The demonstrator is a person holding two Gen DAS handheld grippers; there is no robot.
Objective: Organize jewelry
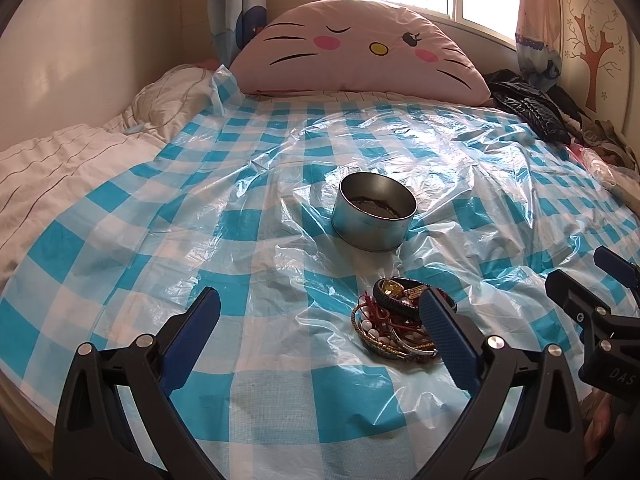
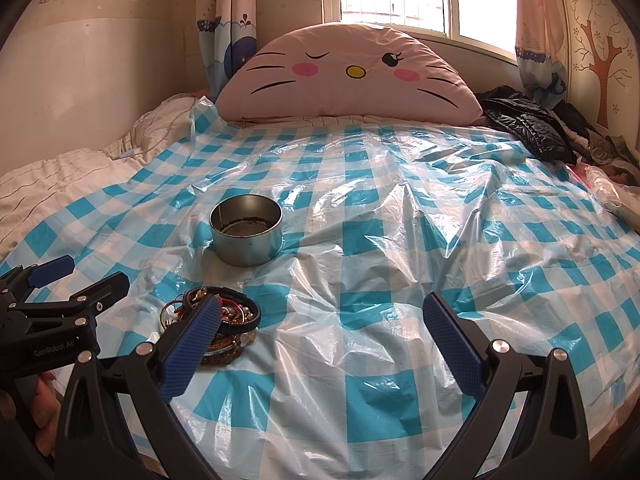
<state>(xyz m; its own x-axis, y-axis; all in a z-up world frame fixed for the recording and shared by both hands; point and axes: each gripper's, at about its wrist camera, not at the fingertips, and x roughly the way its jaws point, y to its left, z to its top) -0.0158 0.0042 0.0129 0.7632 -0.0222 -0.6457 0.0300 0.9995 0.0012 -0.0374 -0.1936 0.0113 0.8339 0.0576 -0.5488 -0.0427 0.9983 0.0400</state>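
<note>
Left wrist view: the left gripper (image 1: 320, 312) hovers with jaws wide apart over the checked plastic sheet (image 1: 160, 248) on the bed. The jewelry pile (image 1: 394, 320) lies near, by its right finger; the round tin (image 1: 374, 216) stands farther off.

Right wrist view: the right gripper (image 2: 320, 320) also has jaws apart, the jewelry pile (image 2: 208, 316) at its left finger, the round tin (image 2: 246, 236) beyond.

Glossy crinkled plastic sheet (image 1: 160, 240), dull metal tin (image 1: 374, 211)
</note>
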